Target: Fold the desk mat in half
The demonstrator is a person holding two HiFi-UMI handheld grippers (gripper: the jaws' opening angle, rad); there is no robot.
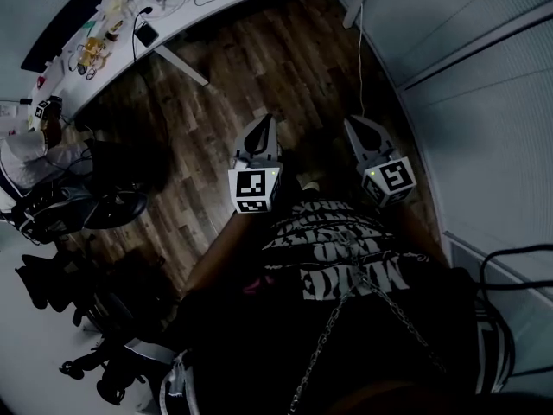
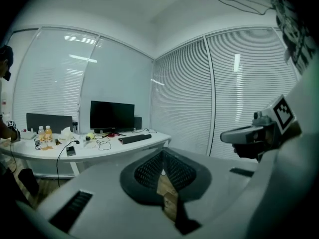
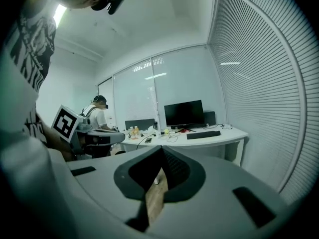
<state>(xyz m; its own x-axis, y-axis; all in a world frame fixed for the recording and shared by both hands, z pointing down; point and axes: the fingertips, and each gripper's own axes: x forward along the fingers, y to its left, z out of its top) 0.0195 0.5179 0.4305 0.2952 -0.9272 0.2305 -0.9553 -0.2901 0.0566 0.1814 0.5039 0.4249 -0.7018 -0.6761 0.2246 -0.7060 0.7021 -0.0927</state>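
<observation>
Both pairs of fingers are pressed fully together with nothing between them. In each gripper view the two dark ribbed pads meet along one seam, and only wood floor shows through the slot below them. The left gripper (image 1: 262, 121) and right gripper (image 1: 359, 124) sit side by side in the middle of the head view. They are held close in front of the person's patterned shirt, tips pointing up-frame over the bare wooden floor (image 1: 233, 76).

Well apart from both, across the upper left of the head view, runs the white desk (image 1: 216, 15). It carries a dark monitor (image 2: 112, 116), a keyboard (image 2: 134, 139), cables, a phone (image 1: 147, 35) and small bottles (image 2: 45, 132). I cannot pick out a desk mat in any view; if it lies on that desk, it is hidden or too small to tell. Another person (image 3: 97, 114) stands at the desk's far end.

By my reading, folding has not begun and this is the approach stage. The next move calls for walking to the desk, finding the mat's near edge, and opening both jaws to take its two corners.
</observation>
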